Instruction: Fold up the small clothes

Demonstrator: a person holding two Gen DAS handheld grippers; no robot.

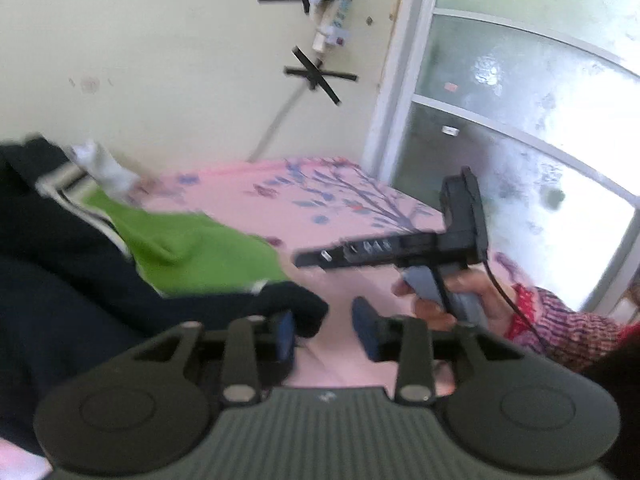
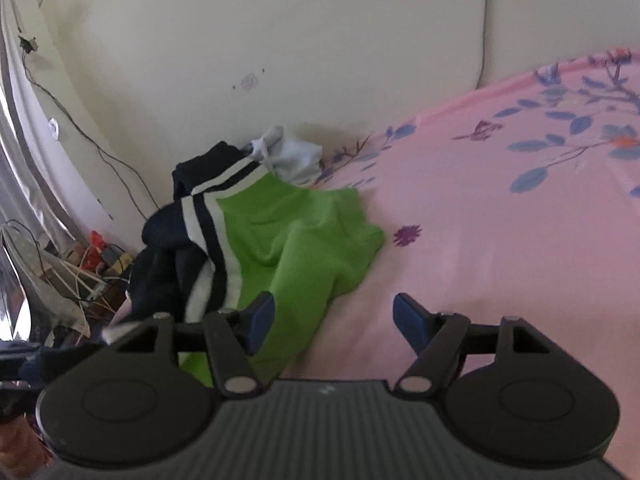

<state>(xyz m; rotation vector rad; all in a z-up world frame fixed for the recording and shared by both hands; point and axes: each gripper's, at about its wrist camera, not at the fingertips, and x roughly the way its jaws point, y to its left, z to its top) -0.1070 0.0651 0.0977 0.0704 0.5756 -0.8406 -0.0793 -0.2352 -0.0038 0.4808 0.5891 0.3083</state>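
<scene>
Both claws gape, empty — right claw [image 2: 334, 322], left claw [image 1: 324, 330] — over the green garment [image 2: 296, 236], heaped by the bed's [image 2: 500, 220] wall-side edge; soft, limp cloth — pinch a hem corner.

The left wrist camera sat low over the pink bedsheet [image 1: 320, 200], facing the wall corner and a frosted window [image 1: 520, 120], with the green garment [image 1: 192, 248] close at its left. The right wrist camera looked from the opposite side toward that green garment [image 2: 296, 232], sharing sheet [image 2: 500, 220] and clothes.
</scene>
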